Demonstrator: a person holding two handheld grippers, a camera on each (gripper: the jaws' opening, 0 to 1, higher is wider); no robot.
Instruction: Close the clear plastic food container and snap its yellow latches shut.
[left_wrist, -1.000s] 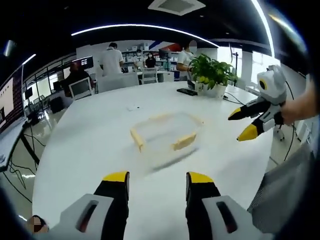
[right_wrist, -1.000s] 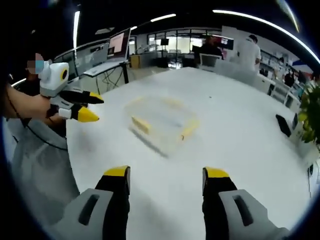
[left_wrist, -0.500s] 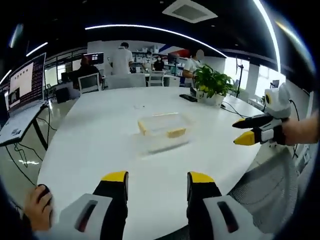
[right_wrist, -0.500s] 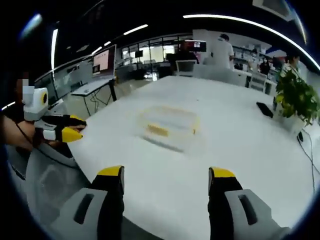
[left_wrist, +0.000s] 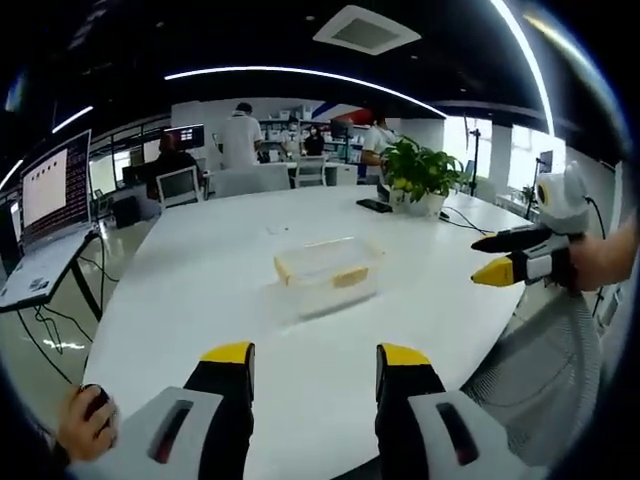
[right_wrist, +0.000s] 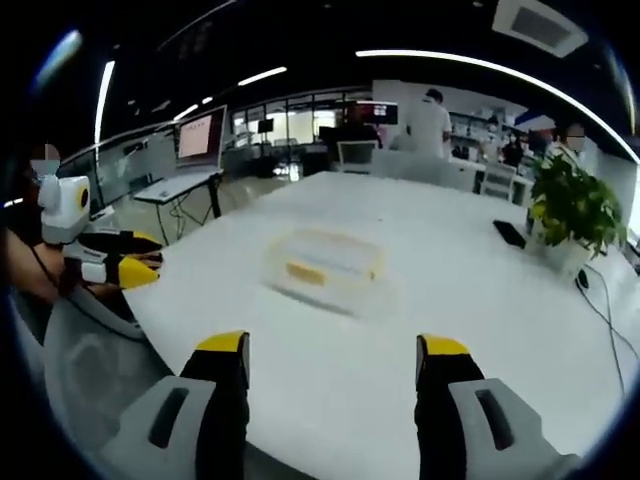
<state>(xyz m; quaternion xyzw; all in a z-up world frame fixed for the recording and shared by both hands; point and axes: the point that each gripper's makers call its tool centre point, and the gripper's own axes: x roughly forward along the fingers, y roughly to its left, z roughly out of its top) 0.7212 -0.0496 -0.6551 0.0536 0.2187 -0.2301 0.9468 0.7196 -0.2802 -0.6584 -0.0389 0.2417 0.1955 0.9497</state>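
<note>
A clear plastic food container (left_wrist: 325, 274) with yellow latches stands mid-table, its lid on top; in the right gripper view the container (right_wrist: 325, 265) shows one yellow latch (right_wrist: 303, 273) on its near side. My left gripper (left_wrist: 315, 365) hangs open over the table's near edge, well short of the container, nothing between its jaws. My right gripper (right_wrist: 332, 355) is open too, held back at the table's edge. The right gripper (left_wrist: 510, 257) enters the left gripper view from the right, off the table. The left gripper (right_wrist: 125, 258) appears at the left of the right gripper view.
The round white table (left_wrist: 200, 290) carries a potted plant (left_wrist: 420, 165) and a dark flat device (left_wrist: 375, 205) at its far side. A hand on a mouse (left_wrist: 90, 415) lies at lower left. A monitor (left_wrist: 45, 190) stands left; people and desks fill the background.
Both views have drawn back from the container, which now looks smaller and farther. The container itself has not moved. Both grippers stay open.
</note>
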